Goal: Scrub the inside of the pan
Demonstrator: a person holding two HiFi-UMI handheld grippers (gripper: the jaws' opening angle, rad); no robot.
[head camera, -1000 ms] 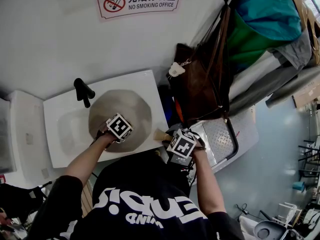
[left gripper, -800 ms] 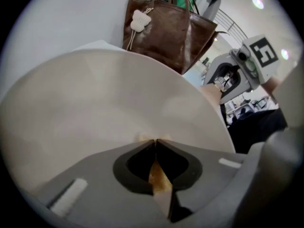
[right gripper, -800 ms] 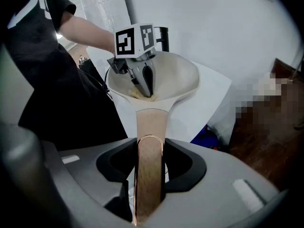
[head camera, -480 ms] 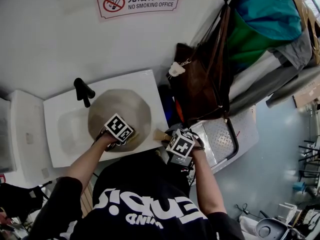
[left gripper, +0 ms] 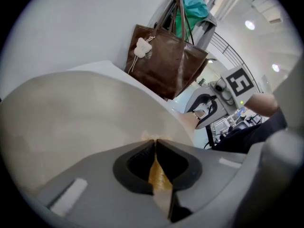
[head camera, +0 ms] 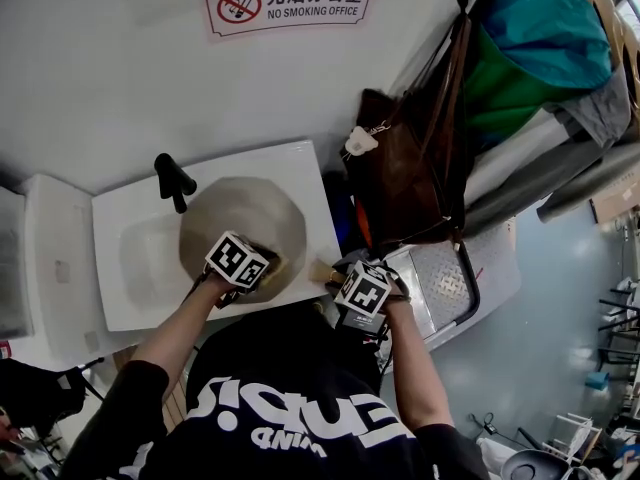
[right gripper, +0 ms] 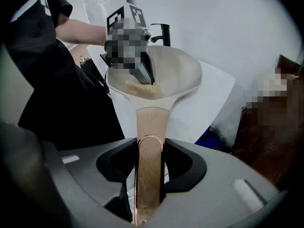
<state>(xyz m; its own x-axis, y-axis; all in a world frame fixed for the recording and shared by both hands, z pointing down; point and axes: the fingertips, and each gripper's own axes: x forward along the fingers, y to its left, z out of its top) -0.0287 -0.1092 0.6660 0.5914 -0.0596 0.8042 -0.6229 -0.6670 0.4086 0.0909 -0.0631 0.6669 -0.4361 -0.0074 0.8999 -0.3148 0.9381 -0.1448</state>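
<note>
Cream-coloured and smooth, the pan is sitting over the white sink, with the black tap at about 10 o'clock from it. I cannot tell if the pan is resting on the sink or hanging just above it.

My right gripper is squeezing the pan's brown handle, which is sticking out of the pan at about 4 o'clock in the head view. The handle is filling the gap between the jaws, so I am holding the pan steady.

My left gripper is pinching a thin yellow scrub pad, with its jaws almost together. The pad is pressing on the inside of the pan at about 5 o'clock, near the handle side.

I think the scrubbing is going on right now, not starting and not ending. The pad is only touching one small spot near the rim. The middle of the pan and the far side, from 9 o'clock round to 2 o'clock, are looking bare and pale. I am not seeing any dirt, foam or water in there, so I cannot say which parts are clean. I am guessing that the pad needs to go round the rest of the inside.
</note>
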